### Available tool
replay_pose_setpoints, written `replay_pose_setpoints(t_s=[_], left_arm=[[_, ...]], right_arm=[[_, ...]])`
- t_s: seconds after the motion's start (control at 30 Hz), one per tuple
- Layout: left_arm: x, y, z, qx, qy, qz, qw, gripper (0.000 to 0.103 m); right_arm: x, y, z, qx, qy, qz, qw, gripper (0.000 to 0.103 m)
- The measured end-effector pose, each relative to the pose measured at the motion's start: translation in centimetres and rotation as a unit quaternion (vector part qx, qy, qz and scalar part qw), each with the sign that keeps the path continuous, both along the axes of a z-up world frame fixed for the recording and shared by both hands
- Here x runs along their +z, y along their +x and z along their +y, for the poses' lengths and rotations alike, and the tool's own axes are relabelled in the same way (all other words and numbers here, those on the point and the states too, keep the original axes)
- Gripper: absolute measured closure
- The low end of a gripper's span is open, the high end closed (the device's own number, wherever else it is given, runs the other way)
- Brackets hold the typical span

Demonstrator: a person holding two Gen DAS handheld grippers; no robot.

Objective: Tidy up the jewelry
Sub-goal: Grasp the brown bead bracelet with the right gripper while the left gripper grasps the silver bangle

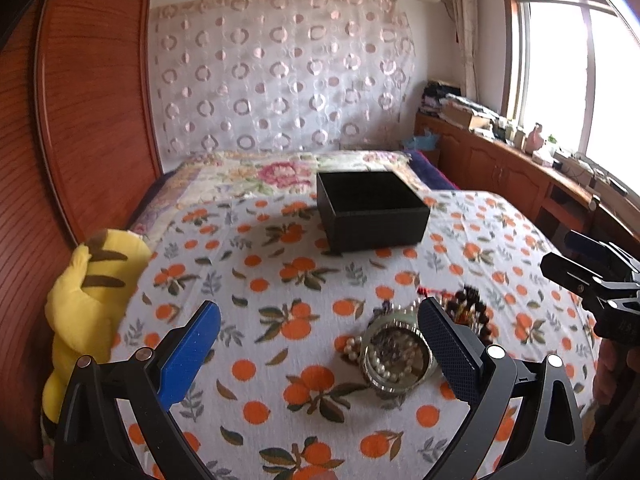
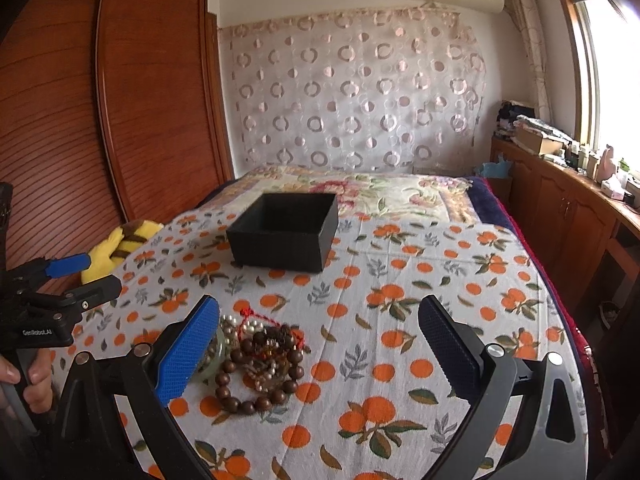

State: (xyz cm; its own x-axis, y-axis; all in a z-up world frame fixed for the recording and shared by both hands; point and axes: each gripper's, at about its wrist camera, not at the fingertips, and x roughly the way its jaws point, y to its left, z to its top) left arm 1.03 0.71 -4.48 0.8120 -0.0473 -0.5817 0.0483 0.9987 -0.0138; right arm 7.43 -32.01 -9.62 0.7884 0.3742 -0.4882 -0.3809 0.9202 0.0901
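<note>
Left gripper (image 1: 320, 340): jaws apart, empty.
Right gripper (image 2: 320, 340): jaws apart, empty.
Wooden bead bracelet (image 2: 256, 376): lower left, amid tangled jewelry; light, limp, likely slippery; pinch one strand.
Black box (image 2: 286, 236): upper centre, open.

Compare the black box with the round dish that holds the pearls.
The black box is square, dark and matte, standing farther back on the bed; the round dish is pale, shiny and shallower, lying near the grippers. The box looks empty from here; the dish holds pearl beads. Both are open-topped and rest on the orange-print cloth.
</note>
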Motion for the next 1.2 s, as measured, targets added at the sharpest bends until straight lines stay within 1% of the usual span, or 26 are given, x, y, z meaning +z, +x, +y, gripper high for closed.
replay_pose_setpoints(t_s=[0.07, 0.17, 0.23, 0.33, 0.5, 0.57, 0.6, 0.67, 0.7, 0.73, 0.77, 0.9, 0.93, 0.97, 1.03, 1.13, 1.2], left_arm=[[-0.8, 0.2, 0.1, -0.007, -0.007, 0.015, 0.9998, 0.008], [-1.8, 0.5, 0.3, -0.019, -0.016, 0.033, 0.9992, 0.008], [-2.4, 0.8, 0.3, -0.03, -0.027, 0.047, 0.9981, 0.008], [-3.1, 0.9, 0.3, -0.043, -0.036, 0.06, 0.9966, 0.008], [-4.5, 1.6, -0.6, -0.071, -0.053, 0.094, 0.9916, 0.031], [-4.9, 1.8, -0.7, -0.078, -0.062, 0.104, 0.9896, 0.045], [-5.1, 1.9, -0.8, -0.082, -0.068, 0.108, 0.9885, 0.049], [-5.2, 2.1, -0.8, -0.084, -0.077, 0.114, 0.9869, 0.064], [-5.3, 2.1, -0.8, -0.083, -0.082, 0.115, 0.9865, 0.068], [-5.3, 2.1, -0.8, -0.083, -0.087, 0.115, 0.9861, 0.075], [-5.4, 2.2, -0.8, -0.087, -0.092, 0.117, 0.985, 0.078], [-5.6, 2.4, -0.7, -0.083, -0.096, 0.121, 0.9845, 0.079], [-5.7, 2.4, -0.7, -0.08, -0.097, 0.121, 0.9847, 0.082], [-5.7, 2.5, -0.8, -0.08, -0.096, 0.12, 0.9849, 0.089], [-5.7, 2.4, -0.7, -0.074, -0.093, 0.117, 0.986, 0.096], [-5.3, 2.2, -0.5, -0.074, -0.092, 0.104, 0.9876, 0.099], [-4.8, 1.8, -0.6, -0.07, -0.082, 0.091, 0.99, 0.1]], right_arm=[[-0.6, 0.2, 0.1, 0.008, -0.004, 0.011, 1.0, 0.012], [-1.8, 0.5, 0.4, 0.024, -0.013, 0.033, 0.999, 0.026], [-2.6, 0.7, 0.6, 0.036, -0.016, 0.049, 0.998, 0.028], [-3.8, 0.9, 1.1, 0.051, -0.023, 0.066, 0.996, 0.036], [-4.6, 0.7, 1.7, 0.059, -0.037, 0.071, 0.995, 0.043], [-4.6, 0.7, 1.7, 0.06, -0.038, 0.072, 0.995, 0.043], [-4.6, 0.6, 1.8, 0.059, -0.038, 0.071, 0.995, 0.043], [-4.6, 0.6, 1.8, 0.059, -0.039, 0.071, 0.995, 0.043], [-4.6, 0.6, 1.8, 0.059, -0.038, 0.071, 0.995, 0.043], [-4.6, 0.7, 1.6, 0.059, -0.037, 0.072, 0.995, 0.043], [-4.7, 0.7, 1.7, 0.059, -0.037, 0.073, 0.995, 0.043], [-4.7, 0.7, 1.6, 0.06, -0.037, 0.073, 0.995, 0.043], [-4.6, 0.7, 1.6, 0.06, -0.037, 0.073, 0.995, 0.043], [-4.6, 0.7, 1.7, 0.061, -0.037, 0.072, 0.995, 0.043], [-4.6, 0.6, 1.8, 0.064, -0.038, 0.071, 0.995, 0.043], [-4.6, 0.6, 2.0, 0.068, -0.041, 0.071, 0.994, 0.043], [-4.7, 0.7, 2.1, 0.069, -0.041, 0.072, 0.994, 0.043]])
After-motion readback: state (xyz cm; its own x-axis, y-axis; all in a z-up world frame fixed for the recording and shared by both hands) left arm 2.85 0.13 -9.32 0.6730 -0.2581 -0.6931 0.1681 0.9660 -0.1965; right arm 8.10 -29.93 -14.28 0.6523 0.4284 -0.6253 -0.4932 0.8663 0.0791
